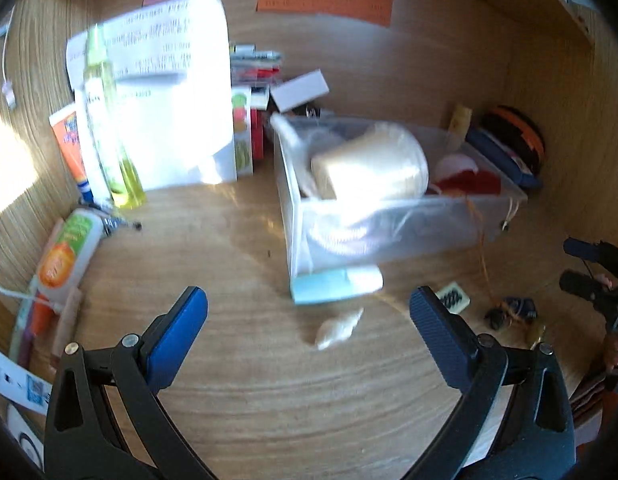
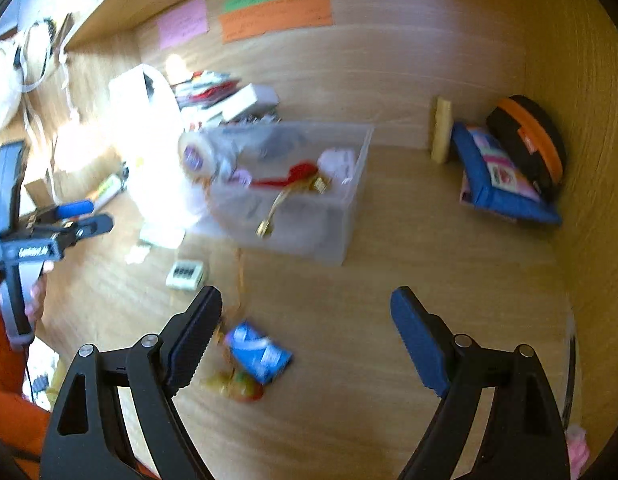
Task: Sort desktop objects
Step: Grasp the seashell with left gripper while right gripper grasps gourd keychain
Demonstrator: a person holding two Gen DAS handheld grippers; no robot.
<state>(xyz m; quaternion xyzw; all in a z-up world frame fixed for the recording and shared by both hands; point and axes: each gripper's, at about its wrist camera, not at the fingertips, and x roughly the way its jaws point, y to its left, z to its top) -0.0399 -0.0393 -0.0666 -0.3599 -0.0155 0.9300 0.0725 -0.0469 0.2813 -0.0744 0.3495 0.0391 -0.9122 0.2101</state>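
Here the left gripper (image 1: 309, 312) is wide open over the wooden bench (image 1: 249, 400), holding nothing. The right gripper (image 2: 307, 320) is wide open too and empty, with a small blue packet (image 2: 259, 354) lying between its fingers, near the clear box (image 2: 309, 208).

clear bin (image 2: 349, 200): on desk, filled | blue packet (image 2: 257, 354): lying in front

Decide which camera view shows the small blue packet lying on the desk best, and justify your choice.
The right wrist view: the blue packet lies close and unobstructed, its white markings visible. The left wrist view shows it only as a small dark shape near the edge, too small to identify.
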